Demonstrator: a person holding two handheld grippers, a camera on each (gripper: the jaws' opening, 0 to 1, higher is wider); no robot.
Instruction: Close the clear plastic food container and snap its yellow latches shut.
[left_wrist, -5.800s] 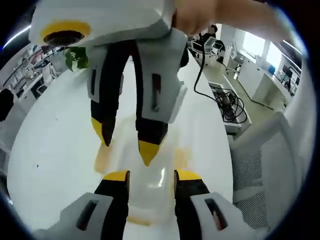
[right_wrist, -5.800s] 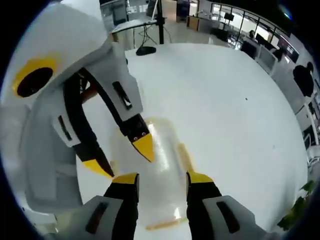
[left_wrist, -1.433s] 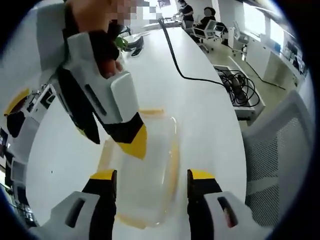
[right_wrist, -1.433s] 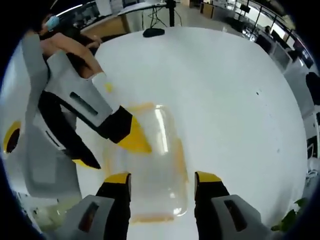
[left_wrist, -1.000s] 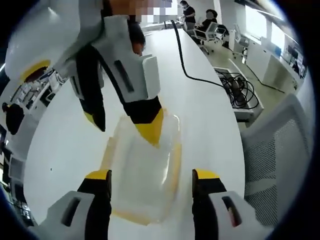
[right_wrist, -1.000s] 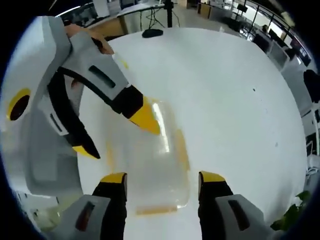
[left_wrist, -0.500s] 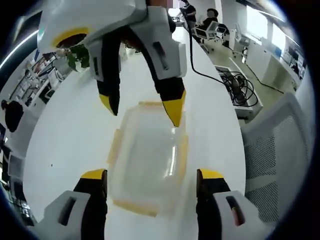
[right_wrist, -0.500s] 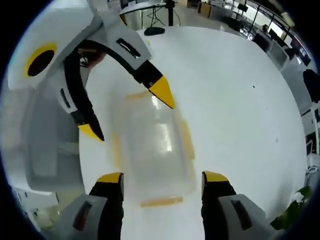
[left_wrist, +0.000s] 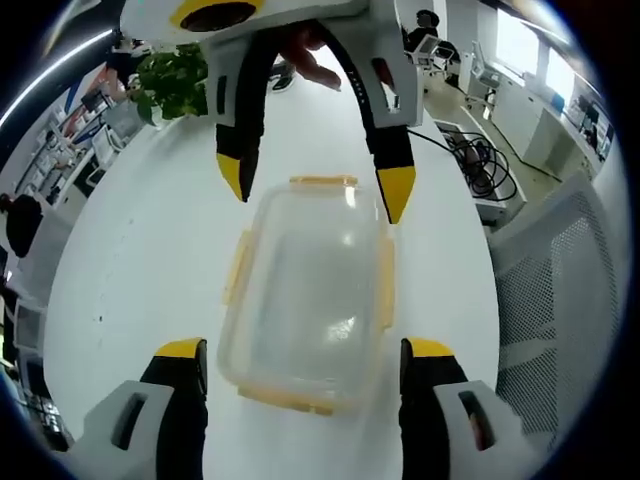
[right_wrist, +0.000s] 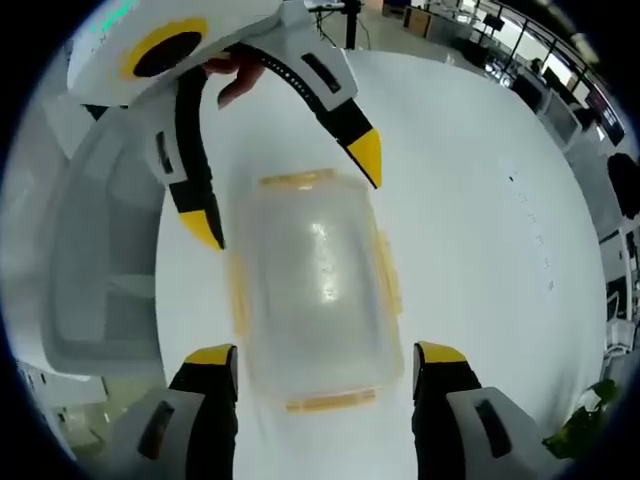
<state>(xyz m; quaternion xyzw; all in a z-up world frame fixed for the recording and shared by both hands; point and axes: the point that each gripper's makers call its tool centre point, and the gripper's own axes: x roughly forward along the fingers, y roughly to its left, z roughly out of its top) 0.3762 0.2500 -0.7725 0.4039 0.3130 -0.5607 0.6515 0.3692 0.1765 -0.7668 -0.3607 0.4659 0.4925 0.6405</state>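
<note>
The clear plastic container (left_wrist: 310, 290) lies flat on the white table (left_wrist: 130, 260) with its lid on. Yellow latches (left_wrist: 238, 265) run along its four sides and lie close to the walls. My left gripper (left_wrist: 305, 350) is open, its jaws spread wider than the box at its near end and not touching it. In the left gripper view my right gripper (left_wrist: 315, 188) hangs open over the far end. The right gripper view shows the same container (right_wrist: 315, 290) between my open right gripper (right_wrist: 325, 354) and the left gripper (right_wrist: 286, 192), facing it from the other end.
A potted plant (left_wrist: 175, 80) stands at the table's far end. Cables (left_wrist: 480, 180) lie on the floor past the edge, beside a mesh chair (left_wrist: 560, 300). A person's hand (left_wrist: 310, 55) holds the right gripper. A grey chair (right_wrist: 100, 260) stands off the table's side.
Both grippers have drawn back and up from the lid. The opposite gripper's tips, earlier resting on the lid, now hang off its far end. The container lies still.
</note>
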